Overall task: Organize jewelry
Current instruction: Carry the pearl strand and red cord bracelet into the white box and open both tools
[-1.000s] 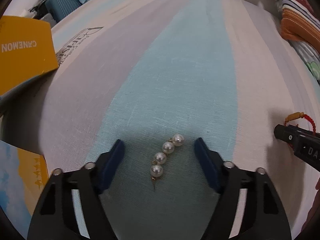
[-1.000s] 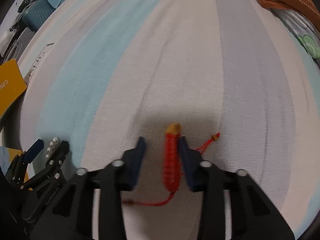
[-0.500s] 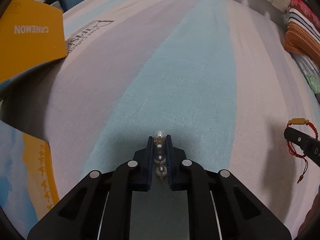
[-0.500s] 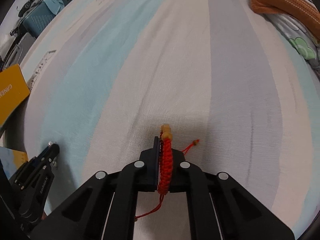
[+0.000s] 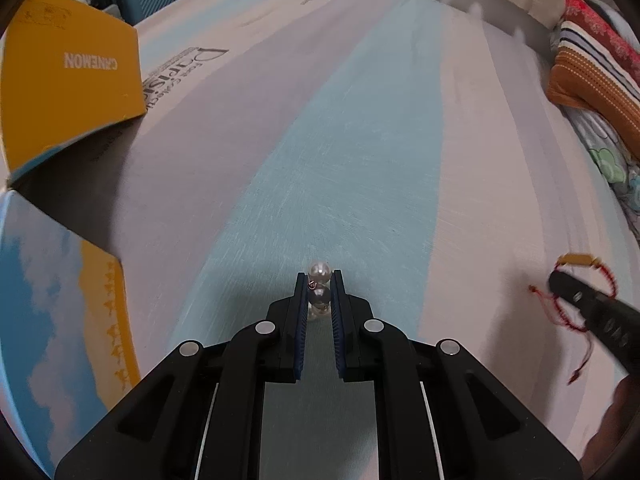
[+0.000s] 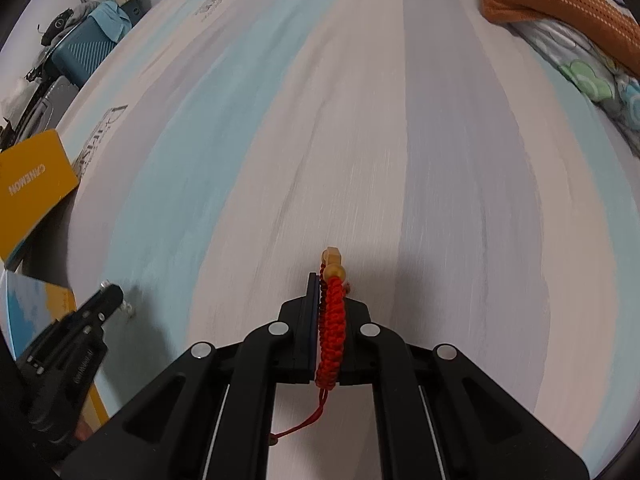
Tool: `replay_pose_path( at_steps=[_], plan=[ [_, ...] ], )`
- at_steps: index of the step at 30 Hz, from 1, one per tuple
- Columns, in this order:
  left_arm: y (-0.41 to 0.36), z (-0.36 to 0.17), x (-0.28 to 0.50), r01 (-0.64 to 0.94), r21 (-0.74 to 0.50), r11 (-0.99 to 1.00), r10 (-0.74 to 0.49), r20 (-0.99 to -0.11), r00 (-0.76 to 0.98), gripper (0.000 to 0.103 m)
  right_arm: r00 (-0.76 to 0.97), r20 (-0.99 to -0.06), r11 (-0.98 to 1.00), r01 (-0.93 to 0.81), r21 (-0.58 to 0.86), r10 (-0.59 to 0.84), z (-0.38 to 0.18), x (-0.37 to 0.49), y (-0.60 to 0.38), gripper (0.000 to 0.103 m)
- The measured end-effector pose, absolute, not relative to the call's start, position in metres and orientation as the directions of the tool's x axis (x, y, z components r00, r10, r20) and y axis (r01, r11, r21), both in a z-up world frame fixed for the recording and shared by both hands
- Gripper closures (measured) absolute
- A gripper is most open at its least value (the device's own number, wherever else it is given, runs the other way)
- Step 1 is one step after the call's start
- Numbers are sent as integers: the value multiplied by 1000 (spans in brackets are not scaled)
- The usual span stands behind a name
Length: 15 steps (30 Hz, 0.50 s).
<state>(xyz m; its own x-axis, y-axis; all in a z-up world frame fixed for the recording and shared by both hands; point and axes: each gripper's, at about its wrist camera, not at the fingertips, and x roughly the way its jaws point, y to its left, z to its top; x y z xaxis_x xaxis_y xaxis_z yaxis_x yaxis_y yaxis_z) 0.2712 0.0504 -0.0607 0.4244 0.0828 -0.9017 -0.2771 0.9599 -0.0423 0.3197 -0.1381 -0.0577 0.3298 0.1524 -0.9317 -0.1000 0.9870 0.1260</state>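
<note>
My left gripper (image 5: 319, 280) is shut on a short string of white pearls (image 5: 319, 270), held above the striped sheet (image 5: 360, 140); one pearl sticks out past the fingertips. My right gripper (image 6: 329, 280) is shut on a red braided bracelet (image 6: 332, 320) with gold beads at its front end; a thin red cord hangs below it. The right gripper also shows in the left wrist view (image 5: 556, 280) with the bracelet (image 5: 576, 260) looped around its tip. The left gripper shows at the lower left of the right wrist view (image 6: 114, 294).
An open yellow and blue box (image 5: 68, 68) stands at the left, its lid (image 5: 48, 300) nearer me. Striped cushions (image 5: 592, 68) lie at the right edge of the bed. A blue suitcase (image 6: 84, 50) stands beyond the bed's far left corner.
Both grippers closed on their pieces, the left on the pearls and the right on the bracelet, then lifted them off the sheet. The views have pulled back and up since.
</note>
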Motion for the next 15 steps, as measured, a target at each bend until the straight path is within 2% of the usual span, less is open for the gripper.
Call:
replay_pose_path(
  at_steps=[6, 15],
  plan=[
    [48, -46, 257, -264, -65, 962, 59, -899, 435, 93, 360, -926, 989, -128, 73, 115, -46, 290, -123, 99],
    [52, -25, 237, -253, -80, 964, 44, -892, 449, 93, 400, -908, 989, -130, 74, 120, -26, 252, -119, 99]
  ],
)
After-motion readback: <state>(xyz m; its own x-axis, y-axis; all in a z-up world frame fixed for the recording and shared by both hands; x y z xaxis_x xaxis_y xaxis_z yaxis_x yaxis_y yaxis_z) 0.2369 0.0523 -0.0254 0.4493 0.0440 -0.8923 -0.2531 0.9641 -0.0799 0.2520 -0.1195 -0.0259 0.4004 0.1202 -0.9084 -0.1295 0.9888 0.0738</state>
